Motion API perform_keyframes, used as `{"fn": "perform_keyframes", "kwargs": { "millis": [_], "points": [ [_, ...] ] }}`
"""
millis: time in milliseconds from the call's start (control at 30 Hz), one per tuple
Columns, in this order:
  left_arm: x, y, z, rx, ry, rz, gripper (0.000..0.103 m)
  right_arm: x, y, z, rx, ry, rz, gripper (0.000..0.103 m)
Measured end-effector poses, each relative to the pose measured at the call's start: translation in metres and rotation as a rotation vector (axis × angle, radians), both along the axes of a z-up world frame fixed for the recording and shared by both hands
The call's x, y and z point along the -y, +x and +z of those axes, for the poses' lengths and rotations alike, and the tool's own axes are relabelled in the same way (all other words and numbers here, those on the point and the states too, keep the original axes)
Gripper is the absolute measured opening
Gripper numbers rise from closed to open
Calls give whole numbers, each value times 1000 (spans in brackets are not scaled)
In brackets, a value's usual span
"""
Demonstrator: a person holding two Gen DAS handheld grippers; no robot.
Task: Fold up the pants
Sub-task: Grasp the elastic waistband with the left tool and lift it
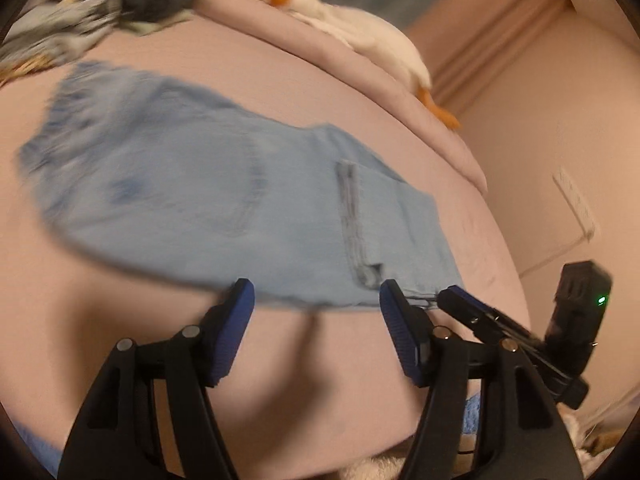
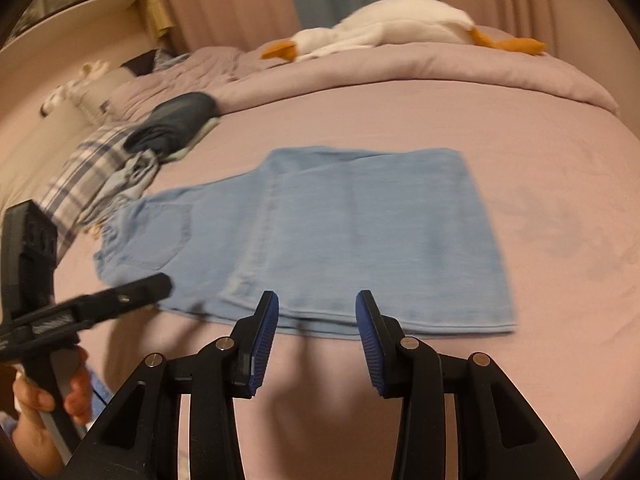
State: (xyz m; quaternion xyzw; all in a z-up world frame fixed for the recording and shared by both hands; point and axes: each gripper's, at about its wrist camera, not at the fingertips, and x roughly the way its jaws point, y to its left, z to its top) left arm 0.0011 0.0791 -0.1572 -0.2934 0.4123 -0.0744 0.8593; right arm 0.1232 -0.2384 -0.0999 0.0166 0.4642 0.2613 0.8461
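Light blue jeans (image 2: 340,232) lie folded flat on the pink bed sheet (image 2: 560,208), waistband and back pocket to the left. In the right wrist view my right gripper (image 2: 317,300) hangs open just short of the jeans' near edge, with nothing between its blue pads. In the left wrist view the same jeans (image 1: 200,200) are blurred, and my left gripper (image 1: 315,292) stands open at their near hem, holding nothing. The right gripper's fingers (image 1: 464,300) touch or hover at the hem's right corner; I cannot tell which.
A white goose plush (image 2: 380,28) with orange beak and feet lies on the bunched duvet at the back. A pile of dark and plaid clothes (image 2: 160,132) sits at the back left. A hand (image 2: 36,420) grips the left tool. A wall (image 1: 560,160) borders the bed.
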Motion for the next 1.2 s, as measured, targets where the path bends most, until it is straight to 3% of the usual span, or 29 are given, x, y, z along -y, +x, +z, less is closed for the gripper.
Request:
{"fn": "perform_keyframes", "kwargs": {
  "millis": [167, 233, 433, 567, 700, 967, 1067, 1200],
  "points": [
    [-47, -30, -27, -67, -168, 130, 63, -29, -13, -8, -15, 2, 93, 40],
    [-61, -35, -33, -56, -273, 172, 62, -37, -19, -10, -20, -1, 130, 40],
    [-79, -24, -36, -73, -361, 310, 63, -45, -28, -12, -25, -5, 173, 40],
    [-94, -16, -36, -48, -382, 443, 61, -47, -30, -12, -24, 9, 169, 40],
    [-110, -17, -37, -1, -384, 574, 49, -50, -30, -13, -27, 9, 174, 40],
    [-127, -7, -33, 8, -366, 575, 48, -65, -30, -8, 7, -19, 216, 40],
    [-134, -4, -35, 3, -378, 587, 41, -75, -21, -5, 10, -4, 227, 40],
    [-141, -5, -37, -25, -390, 530, 31, -93, 1, -4, 2, 12, 222, 40]
  ]
}}
